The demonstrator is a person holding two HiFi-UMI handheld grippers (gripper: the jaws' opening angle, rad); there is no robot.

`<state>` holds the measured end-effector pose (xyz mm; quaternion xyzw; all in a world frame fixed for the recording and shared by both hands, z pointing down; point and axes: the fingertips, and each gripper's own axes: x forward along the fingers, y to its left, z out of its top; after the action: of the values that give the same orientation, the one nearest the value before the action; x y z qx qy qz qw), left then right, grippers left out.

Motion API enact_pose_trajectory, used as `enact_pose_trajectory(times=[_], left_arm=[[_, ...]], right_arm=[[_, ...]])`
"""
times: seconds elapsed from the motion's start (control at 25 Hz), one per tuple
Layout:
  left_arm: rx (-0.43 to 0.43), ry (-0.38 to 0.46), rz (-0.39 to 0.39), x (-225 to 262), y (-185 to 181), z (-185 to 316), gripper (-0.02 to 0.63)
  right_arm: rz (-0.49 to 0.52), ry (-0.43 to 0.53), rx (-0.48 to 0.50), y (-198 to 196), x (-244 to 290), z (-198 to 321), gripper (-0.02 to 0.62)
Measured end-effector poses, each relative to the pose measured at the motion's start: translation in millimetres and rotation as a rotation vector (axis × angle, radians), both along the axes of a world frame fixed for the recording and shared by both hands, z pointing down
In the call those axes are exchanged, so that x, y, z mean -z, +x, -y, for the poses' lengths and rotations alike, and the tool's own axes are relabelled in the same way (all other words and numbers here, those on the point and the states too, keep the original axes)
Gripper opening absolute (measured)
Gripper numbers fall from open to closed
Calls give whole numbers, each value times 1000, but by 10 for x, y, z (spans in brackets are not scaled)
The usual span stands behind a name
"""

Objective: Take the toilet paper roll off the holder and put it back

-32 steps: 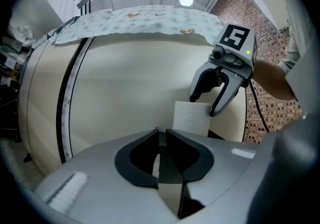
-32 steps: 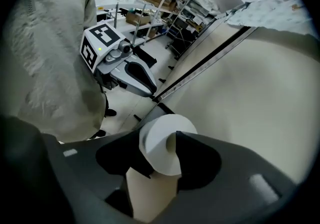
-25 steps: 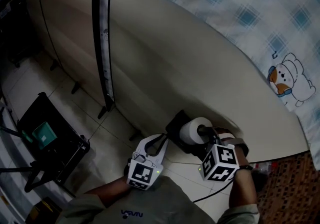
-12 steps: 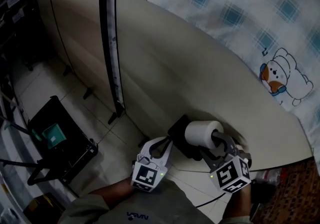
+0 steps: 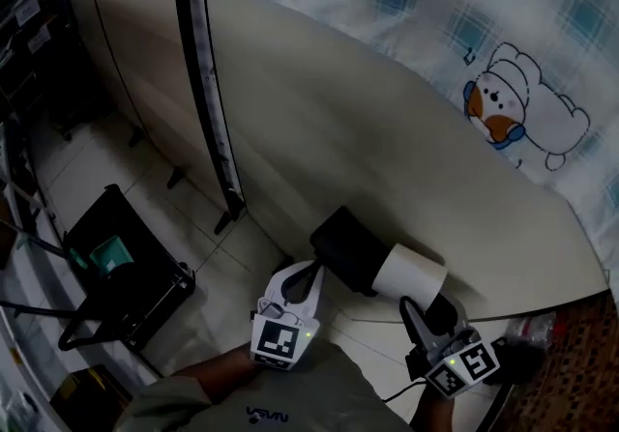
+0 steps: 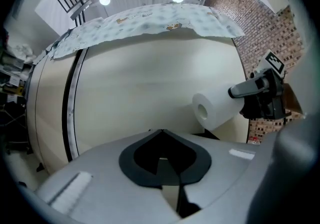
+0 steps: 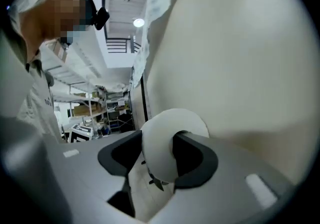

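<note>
Right tongs (image 5: 421, 309) first: spread wide yet loaded, pinching the toilet paper roll (image 5: 408, 273) across its body, with white paper filling the gap from pad to pad in the right gripper view. Left tongs (image 5: 305, 275) pressed fully together, nothing between the tips, parked low in the middle of the head view just beside the black holder (image 5: 340, 242).

Removal step, by the look of it, and close to done. Roll sitting lower right of centre in the head view, close by the right end of the holder, in front of the cream panel (image 5: 368, 130). In the left gripper view, right of centre, hollow core facing the camera and apparently empty. So probably slid clear of the holder's arm, though hard to say for certain with that arm hidden behind the left tongs' own body.

Next, as a judgement: perhaps a last short pull to the right to free it altogether, then the reverse. That means lining the core up with the arm's tip and sliding back along it. Calls for a level roll and a core kept straight on the arm. Soft paper, so no harder squeeze than needed, or risk an oval core snagging on the way in. No obvious job for the left tongs beyond keeping out of the path.

Relative to the tongs: roll gripped in the right pair, out ahead of its marker cube (image 5: 469, 362). Apart from the left pair, off to its right, with the holder between.
</note>
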<state>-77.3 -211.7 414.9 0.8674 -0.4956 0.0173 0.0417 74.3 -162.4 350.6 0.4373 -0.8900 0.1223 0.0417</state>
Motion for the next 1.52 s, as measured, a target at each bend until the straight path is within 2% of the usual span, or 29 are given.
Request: enact_pose_trajectory(times=[0.2, 0.8, 1.52], left_arm=[[-5, -12, 6, -8, 104, -70, 8], [-16, -20, 44, -100, 332, -262, 8], [-5, -47, 68, -250, 442, -274, 8]], right_arm=[[192, -60, -99, 287, -179, -178, 188], [359, -138, -172, 507, -540, -486, 186], [400, -199, -208, 634, -807, -497, 183]])
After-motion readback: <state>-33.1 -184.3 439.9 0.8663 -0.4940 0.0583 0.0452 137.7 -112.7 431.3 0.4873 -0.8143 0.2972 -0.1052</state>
